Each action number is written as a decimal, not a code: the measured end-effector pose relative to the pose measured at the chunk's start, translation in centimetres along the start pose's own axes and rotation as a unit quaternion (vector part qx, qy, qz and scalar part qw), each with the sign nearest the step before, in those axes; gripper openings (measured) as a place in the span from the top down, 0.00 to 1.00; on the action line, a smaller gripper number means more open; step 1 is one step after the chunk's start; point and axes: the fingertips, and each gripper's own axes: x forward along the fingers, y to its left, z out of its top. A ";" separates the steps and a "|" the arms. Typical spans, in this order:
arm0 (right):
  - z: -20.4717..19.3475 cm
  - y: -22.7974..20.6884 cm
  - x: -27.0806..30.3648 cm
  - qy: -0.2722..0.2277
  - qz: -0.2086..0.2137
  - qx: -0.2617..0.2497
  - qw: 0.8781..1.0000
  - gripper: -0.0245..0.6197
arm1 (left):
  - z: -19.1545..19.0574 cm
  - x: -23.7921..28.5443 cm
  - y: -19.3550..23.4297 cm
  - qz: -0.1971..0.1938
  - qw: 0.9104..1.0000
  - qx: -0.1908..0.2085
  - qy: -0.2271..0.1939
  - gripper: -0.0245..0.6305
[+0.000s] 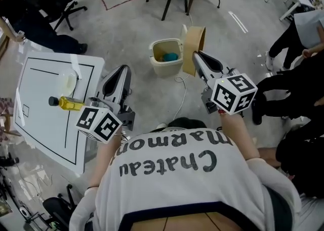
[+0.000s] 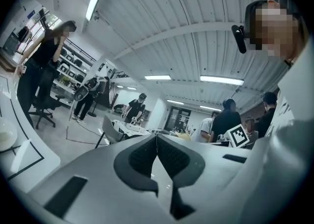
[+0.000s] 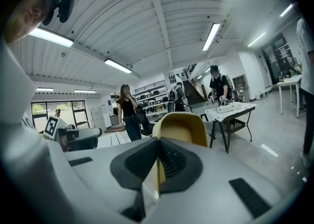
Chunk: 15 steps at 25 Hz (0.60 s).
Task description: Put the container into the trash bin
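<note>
I had my right gripper [image 1: 196, 56] clamped on the rim of the tan, round-cornered container [image 1: 194, 42], on edge beside the trash bin [image 1: 167, 67]; left gripper [image 1: 123, 69] pinched closed, empty.

The tan container [image 1: 193, 48] (tilted on edge, held aloft) hangs just beside the open cream trash bin [image 1: 167, 67].
</note>
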 end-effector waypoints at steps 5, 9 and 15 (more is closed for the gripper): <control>-1.0 -0.2 2.2 0.025 0.003 0.006 1.000 0.91 | -1.2 0.4 2.3 0.009 0.999 -0.037 0.003 0.93; -1.9 -1.1 4.5 0.048 0.007 0.013 0.999 0.91 | -2.7 1.2 4.4 0.028 0.998 -0.047 0.029 0.93; -1.5 -3.1 11.0 0.062 0.034 0.000 0.997 0.91 | -3.2 3.9 8.6 0.060 0.996 -0.053 0.031 0.93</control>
